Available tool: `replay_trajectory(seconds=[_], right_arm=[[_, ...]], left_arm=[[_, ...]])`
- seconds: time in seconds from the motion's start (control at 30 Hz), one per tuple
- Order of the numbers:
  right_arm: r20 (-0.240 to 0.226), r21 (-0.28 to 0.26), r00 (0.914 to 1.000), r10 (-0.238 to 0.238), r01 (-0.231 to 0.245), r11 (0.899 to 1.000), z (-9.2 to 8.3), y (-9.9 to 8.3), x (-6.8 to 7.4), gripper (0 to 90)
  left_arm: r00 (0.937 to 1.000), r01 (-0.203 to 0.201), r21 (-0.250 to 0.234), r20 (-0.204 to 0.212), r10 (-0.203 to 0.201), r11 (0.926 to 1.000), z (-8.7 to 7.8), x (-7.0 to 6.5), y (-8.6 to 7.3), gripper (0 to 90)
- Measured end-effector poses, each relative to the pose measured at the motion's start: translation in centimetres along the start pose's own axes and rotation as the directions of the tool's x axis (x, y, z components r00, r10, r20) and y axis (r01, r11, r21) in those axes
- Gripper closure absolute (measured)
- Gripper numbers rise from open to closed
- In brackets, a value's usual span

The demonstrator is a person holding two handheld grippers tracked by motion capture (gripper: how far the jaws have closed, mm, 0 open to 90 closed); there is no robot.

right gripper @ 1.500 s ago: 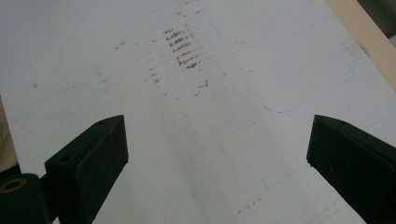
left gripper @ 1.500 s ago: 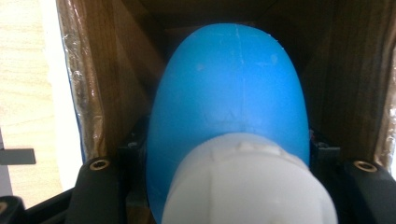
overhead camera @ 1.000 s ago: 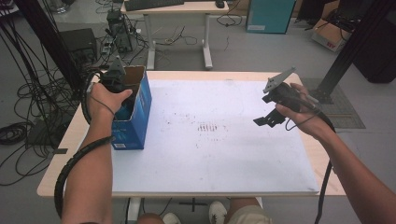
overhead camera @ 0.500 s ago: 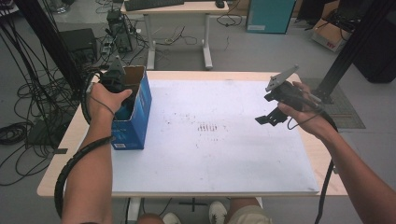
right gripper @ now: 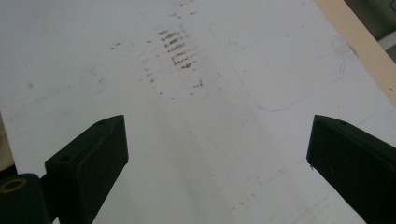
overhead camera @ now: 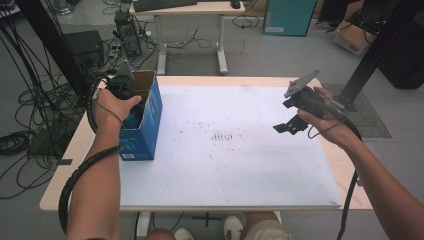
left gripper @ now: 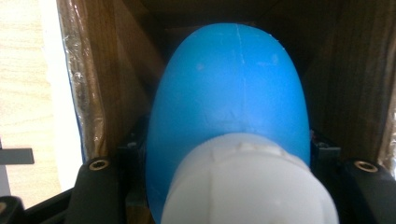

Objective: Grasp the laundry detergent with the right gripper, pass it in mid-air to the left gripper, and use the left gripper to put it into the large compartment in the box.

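From the high view I see my left tongs (overhead camera: 131, 100) reaching down into the open blue cardboard box (overhead camera: 145, 125) at the counter's (overhead camera: 260, 81) left edge, while my left gripper view reveals what they are clamped on: a smooth blue plastic bottle with a white rounded cap (left gripper: 229, 116), inside the brown box walls. I can read no lettering. My right tongs (right gripper: 215, 154) hang wide apart, empty, over the scuffed white sheet (right gripper: 187, 93).

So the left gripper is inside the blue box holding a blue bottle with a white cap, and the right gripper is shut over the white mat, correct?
Not quite: the right gripper is open, its fingers wide apart over the white mat, as the right gripper view shows. The rest holds.
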State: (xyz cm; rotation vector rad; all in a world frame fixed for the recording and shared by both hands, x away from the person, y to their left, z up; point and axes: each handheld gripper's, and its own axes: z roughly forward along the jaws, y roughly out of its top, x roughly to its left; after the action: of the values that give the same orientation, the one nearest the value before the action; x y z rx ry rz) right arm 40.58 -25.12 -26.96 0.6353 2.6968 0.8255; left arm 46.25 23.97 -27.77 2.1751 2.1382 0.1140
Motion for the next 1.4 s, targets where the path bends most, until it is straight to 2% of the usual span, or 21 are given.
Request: replay_trajectory(seconds=[0.43,0.47,0.73,0.77,0.83,1.4], right_arm=[[-0.001,-0.003,0.9999,-0.012,0.012,1.0,-0.01,-0.14,-0.09,5.2],[0.001,-0.005,1.0,-0.001,0.001,1.0,0.01,-0.12,0.02,5.2],[-0.002,-0.003,1.0,-0.001,0.001,1.0,-0.01,-0.05,0.1,5.2],[-0.004,0.0,0.9999,-0.015,0.015,1.0,-0.09,-0.08,-0.02,5.2],[0.002,-0.001,1.0,0.003,-0.003,1.0,-0.16,-0.08,0.07,5.2],[0.002,-0.004,1.0,0.002,-0.002,1.0,-0.1,-0.48,-0.01,5.2]], left_arm=[[1.0,0.0,-0.005,0.0,0.0,1.0,0.03,0.05,-0.06,36.6],[1.0,0.001,-0.005,0.0,-0.001,1.0,0.03,0.04,-0.07,36.6],[1.0,0.002,-0.007,0.0,-0.002,1.0,0.04,0.05,-0.09,36.6],[1.0,0.002,-0.006,0.0,-0.002,1.0,0.04,0.04,-0.08,36.6],[1.0,0.0,-0.004,-0.002,0.0,1.0,0.03,0.01,-0.04,36.6],[1.0,0.0,0.0,-0.004,0.0,1.0,0.08,-0.07,0.04,36.5]])
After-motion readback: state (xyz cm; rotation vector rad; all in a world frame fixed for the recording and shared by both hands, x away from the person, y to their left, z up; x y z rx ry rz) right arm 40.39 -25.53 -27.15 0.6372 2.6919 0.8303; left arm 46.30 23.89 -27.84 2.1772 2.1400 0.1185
